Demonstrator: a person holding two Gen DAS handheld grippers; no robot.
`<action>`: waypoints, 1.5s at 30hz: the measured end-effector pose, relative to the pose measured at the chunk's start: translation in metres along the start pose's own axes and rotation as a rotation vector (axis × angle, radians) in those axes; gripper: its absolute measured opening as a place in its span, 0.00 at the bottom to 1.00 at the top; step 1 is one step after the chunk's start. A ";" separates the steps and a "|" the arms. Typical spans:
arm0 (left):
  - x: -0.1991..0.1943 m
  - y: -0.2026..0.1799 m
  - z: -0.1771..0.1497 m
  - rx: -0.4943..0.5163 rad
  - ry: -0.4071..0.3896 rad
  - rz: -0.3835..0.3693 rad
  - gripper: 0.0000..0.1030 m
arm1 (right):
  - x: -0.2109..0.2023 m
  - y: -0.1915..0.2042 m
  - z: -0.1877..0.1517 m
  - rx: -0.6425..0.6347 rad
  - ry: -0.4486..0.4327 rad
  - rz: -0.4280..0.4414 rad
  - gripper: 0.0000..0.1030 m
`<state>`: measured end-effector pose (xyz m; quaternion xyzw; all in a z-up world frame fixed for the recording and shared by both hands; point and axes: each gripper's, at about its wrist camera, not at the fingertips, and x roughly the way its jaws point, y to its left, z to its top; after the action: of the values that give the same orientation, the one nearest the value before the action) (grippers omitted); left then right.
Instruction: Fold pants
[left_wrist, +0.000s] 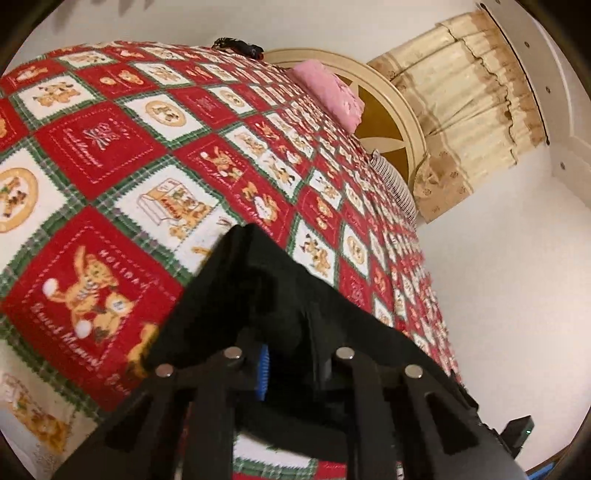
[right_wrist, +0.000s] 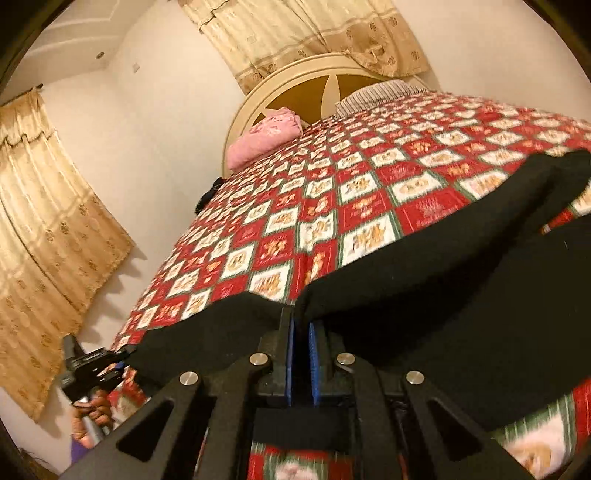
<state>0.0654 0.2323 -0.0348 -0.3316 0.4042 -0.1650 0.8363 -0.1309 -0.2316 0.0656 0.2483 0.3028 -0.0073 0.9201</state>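
Black pants (left_wrist: 258, 280) lie on a red, white and green patchwork quilt (left_wrist: 110, 147) and hang over my left gripper (left_wrist: 291, 332). Its jaws stand close together with the cloth bunched between them, and one blue pad (left_wrist: 264, 365) shows under the fabric. In the right wrist view the pants (right_wrist: 424, 280) stretch as a dark band from lower left to the right edge. My right gripper (right_wrist: 301, 325) is shut on their edge, its blue pads (right_wrist: 290, 354) nearly touching. The left gripper (right_wrist: 92, 365) shows at lower left, held by a hand (right_wrist: 92, 410), at the other end of the band.
The quilt (right_wrist: 332, 184) covers a wide bed. A pink pillow (right_wrist: 262, 136) and a striped pillow (right_wrist: 373, 94) lie by the round cream headboard (right_wrist: 295, 85). A small dark object (left_wrist: 240, 46) sits at the bed's far edge. Beige curtains (right_wrist: 48, 221) hang on the walls.
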 end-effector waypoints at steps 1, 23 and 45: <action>0.000 0.000 -0.001 0.019 0.001 0.020 0.18 | -0.002 0.001 -0.007 -0.013 0.013 -0.016 0.07; -0.003 0.000 0.002 0.200 0.021 0.259 0.18 | 0.018 -0.011 -0.056 0.011 0.149 -0.083 0.07; 0.007 -0.070 -0.039 0.518 -0.104 0.391 0.55 | 0.045 0.025 0.025 -0.073 0.067 0.170 0.62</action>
<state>0.0381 0.1613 -0.0079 -0.0318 0.3615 -0.0817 0.9282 -0.0765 -0.2148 0.0694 0.2393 0.3113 0.0900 0.9153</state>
